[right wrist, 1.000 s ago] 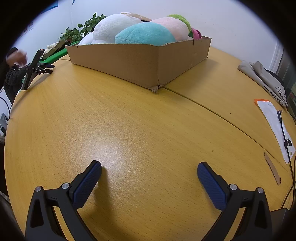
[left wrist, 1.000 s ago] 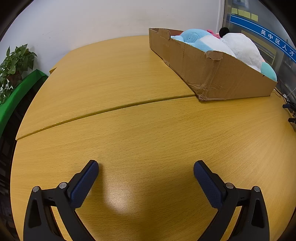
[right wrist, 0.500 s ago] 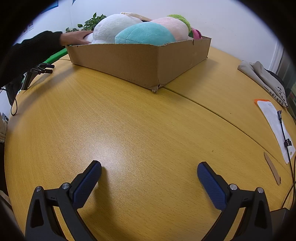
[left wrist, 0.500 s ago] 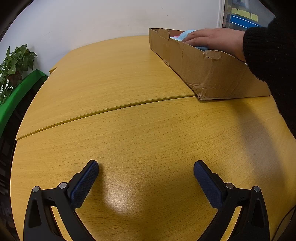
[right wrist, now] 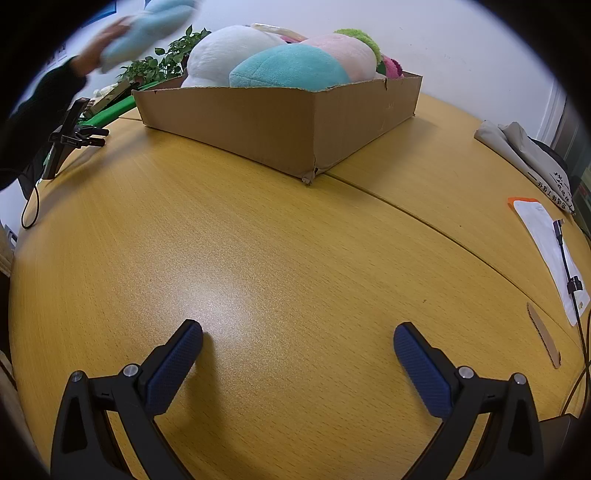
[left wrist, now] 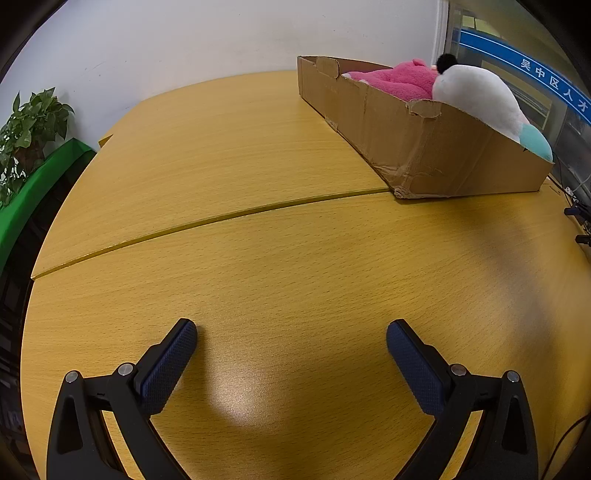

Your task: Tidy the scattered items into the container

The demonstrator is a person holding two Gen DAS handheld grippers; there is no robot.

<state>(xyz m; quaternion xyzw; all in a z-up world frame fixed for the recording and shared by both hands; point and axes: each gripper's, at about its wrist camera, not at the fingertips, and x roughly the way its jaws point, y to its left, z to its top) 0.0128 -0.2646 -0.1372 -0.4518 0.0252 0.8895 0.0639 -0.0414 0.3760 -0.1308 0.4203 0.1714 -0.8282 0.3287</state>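
Observation:
A shallow cardboard box (left wrist: 417, 140) sits on the yellow wooden table at the far right of the left wrist view, holding a pink plush (left wrist: 399, 79) and a white plush (left wrist: 480, 96). In the right wrist view the same cardboard box (right wrist: 280, 122) holds white, teal and pale pink plush toys (right wrist: 288, 70). A person's hand (right wrist: 99, 48) at the upper left lifts a light blue plush (right wrist: 147, 26) in the air. My left gripper (left wrist: 291, 347) and my right gripper (right wrist: 297, 349) both rest low over bare table, open and holding nothing.
The other gripper (right wrist: 70, 138) lies on the table at left with its cable. A folded grey cloth (right wrist: 524, 158), a white pouch (right wrist: 550, 251) with a cable, and a thin wooden strip (right wrist: 543, 334) lie at the right. Potted plants (left wrist: 29, 129) stand beyond the table's left edge.
A person's hand reached into the box and lifted out the light blue plush, uncovering the pink plush. Both grippers stayed still and open.

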